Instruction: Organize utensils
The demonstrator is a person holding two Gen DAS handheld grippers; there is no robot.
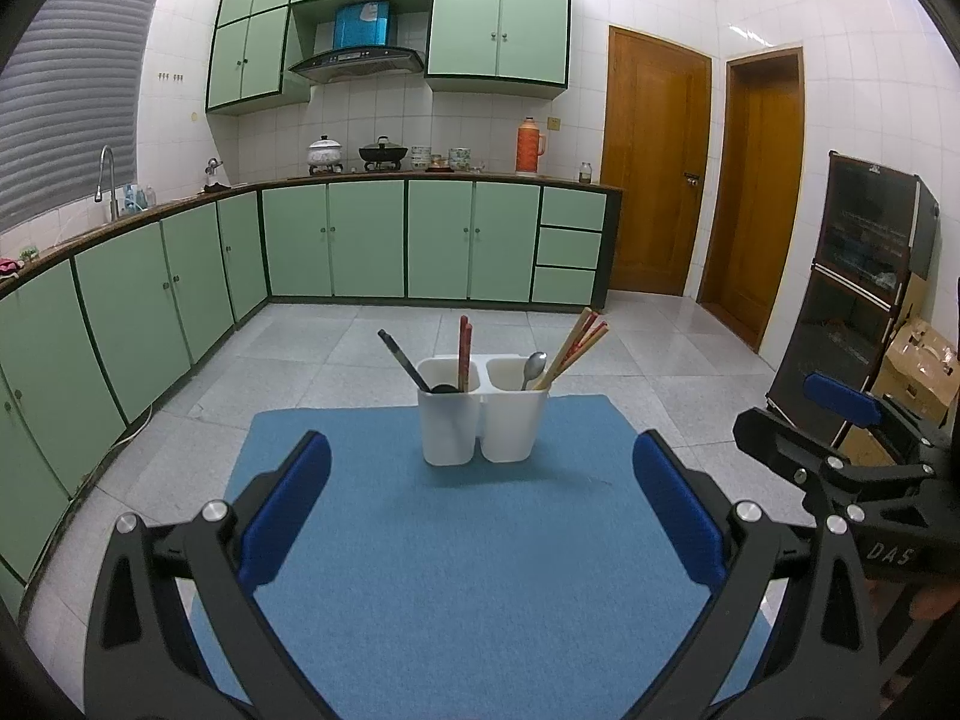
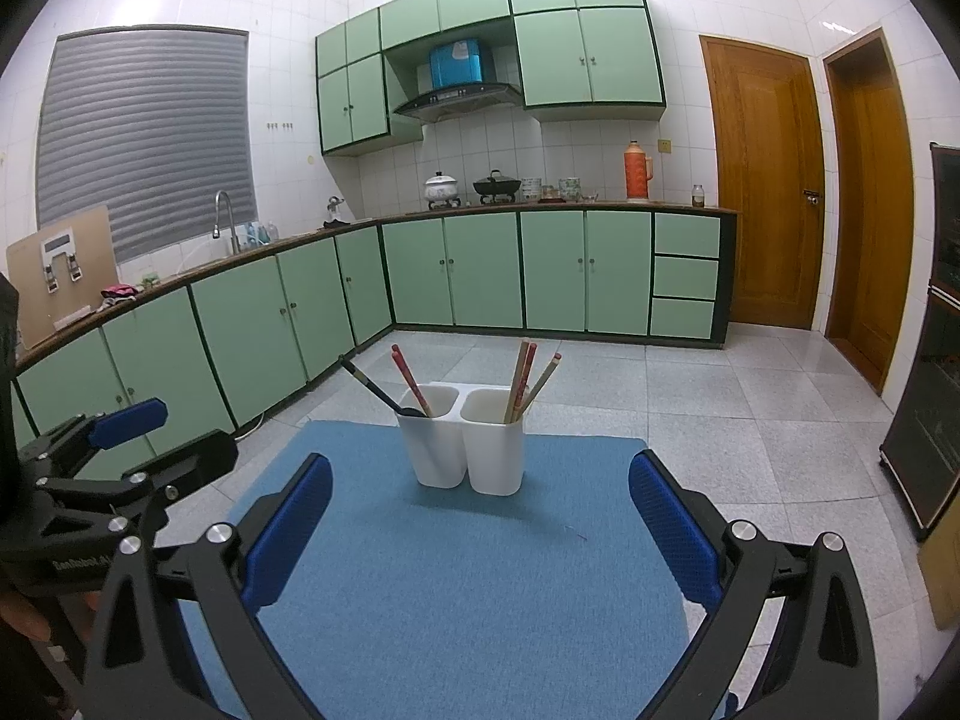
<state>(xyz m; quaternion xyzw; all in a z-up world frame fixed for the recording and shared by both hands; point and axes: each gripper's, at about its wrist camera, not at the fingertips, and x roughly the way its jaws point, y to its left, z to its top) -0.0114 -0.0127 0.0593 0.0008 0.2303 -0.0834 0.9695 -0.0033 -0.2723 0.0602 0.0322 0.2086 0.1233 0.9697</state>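
A white two-compartment utensil holder (image 1: 483, 420) (image 2: 462, 447) stands at the far end of a blue mat (image 1: 468, 570) (image 2: 468, 576). Its left compartment holds a black spoon (image 1: 403, 360) (image 2: 375, 387) and red chopsticks (image 1: 464, 351) (image 2: 410, 380). Its right compartment holds a metal spoon (image 1: 533, 367) and several wooden and red chopsticks (image 1: 575, 345) (image 2: 528, 381). My left gripper (image 1: 480, 468) is open and empty, short of the holder. My right gripper (image 2: 480, 480) is open and empty, also short of it. Each gripper shows in the other's view, the right one (image 1: 834, 414) and the left one (image 2: 129, 426).
Green kitchen cabinets (image 1: 336, 240) run along the left and back walls under a counter with pots, a sink tap (image 1: 107, 180) and an orange thermos (image 1: 529, 146). Two wooden doors (image 1: 657, 162) stand at the back right. A dark cabinet (image 1: 864, 276) and cardboard boxes stand at right.
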